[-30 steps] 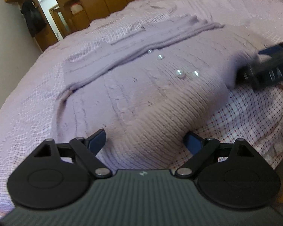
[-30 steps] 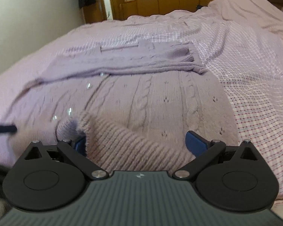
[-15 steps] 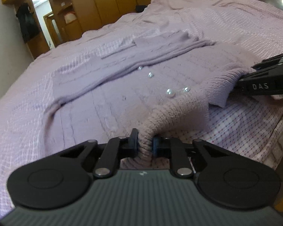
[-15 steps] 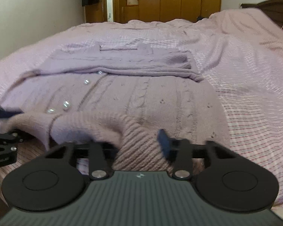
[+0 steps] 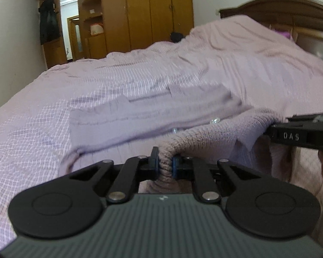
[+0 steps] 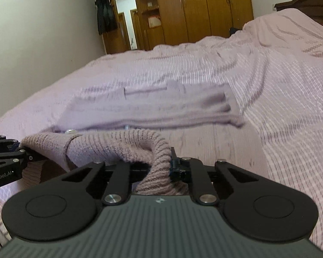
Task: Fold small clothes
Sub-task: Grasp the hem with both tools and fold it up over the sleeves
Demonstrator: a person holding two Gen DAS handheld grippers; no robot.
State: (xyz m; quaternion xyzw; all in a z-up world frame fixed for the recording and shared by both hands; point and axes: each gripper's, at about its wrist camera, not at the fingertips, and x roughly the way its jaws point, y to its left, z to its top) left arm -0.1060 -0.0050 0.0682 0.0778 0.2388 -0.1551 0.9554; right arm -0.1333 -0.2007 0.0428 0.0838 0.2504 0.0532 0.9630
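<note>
Lilac knit cardigan (image 5: 122, 118) on the bed (image 5: 43, 150), near hem now bunched and lifted off the cover. Left gripper (image 5: 164, 163) clamped on one corner, right gripper (image 6: 161, 163) just closed on the other. Looks ready to fold toward the collar.

"DAS" in pale letters on right gripper (image 5: 269, 132), at 3 o'clock. "enRobot.AI", start cut off, on left gripper (image 6: 23, 153), at 9 o'clock.
</note>
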